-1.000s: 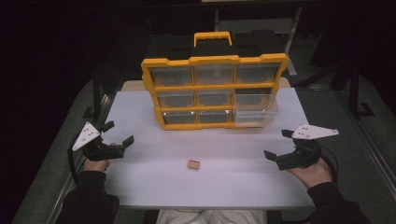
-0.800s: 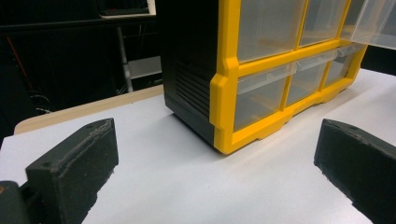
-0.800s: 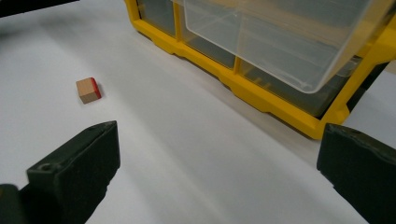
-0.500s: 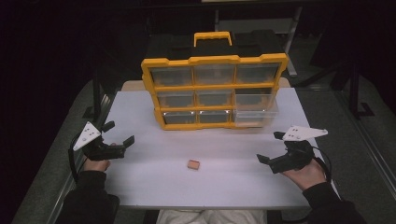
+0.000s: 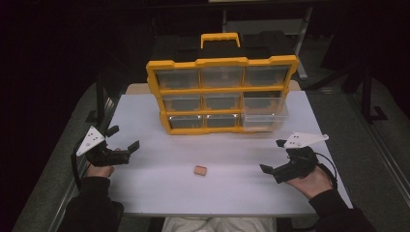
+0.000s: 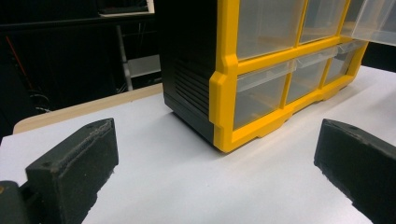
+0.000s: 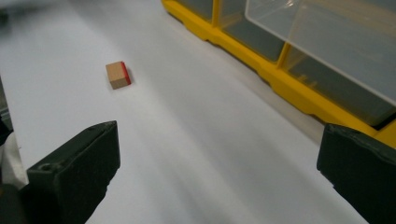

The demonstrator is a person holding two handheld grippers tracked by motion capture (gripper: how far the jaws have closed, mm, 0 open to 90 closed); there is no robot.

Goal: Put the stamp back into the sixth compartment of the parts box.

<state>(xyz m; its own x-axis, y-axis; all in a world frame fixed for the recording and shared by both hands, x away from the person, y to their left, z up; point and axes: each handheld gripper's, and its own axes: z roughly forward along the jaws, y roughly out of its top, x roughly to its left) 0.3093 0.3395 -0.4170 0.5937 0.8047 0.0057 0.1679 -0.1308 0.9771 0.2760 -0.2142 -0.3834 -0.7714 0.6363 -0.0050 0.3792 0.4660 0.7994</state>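
Block (image 5: 200, 170), small and wooden with one red face, lies alone on the white tabletop (image 5: 145, 193), near the front edge and well in front of the yellow drawer organizer (image 5: 222, 94). Right gripper (image 5: 277, 158) hovers to the block's right, jaws spread wide and empty, aimed across the table toward it. In the right gripper view the block (image 7: 117, 75) sits ahead and left of centre, apart from both jaws. Left gripper (image 5: 126, 141) is also released and empty, parked at the left side of the table, facing the organizer's lower left corner (image 6: 233, 140).

One clear drawer (image 5: 263, 108) on the organizer's right column stands pulled out; likely the destination.

Judgement: step in hand is the reach for the block. To do it well:
- swing the right gripper left until the block centres between the jaws;
- come down low so the pads meet the side faces, not the top edge;
- square the jaws to the block's flat sides before closing, since a small block skids easily on this smooth surface.
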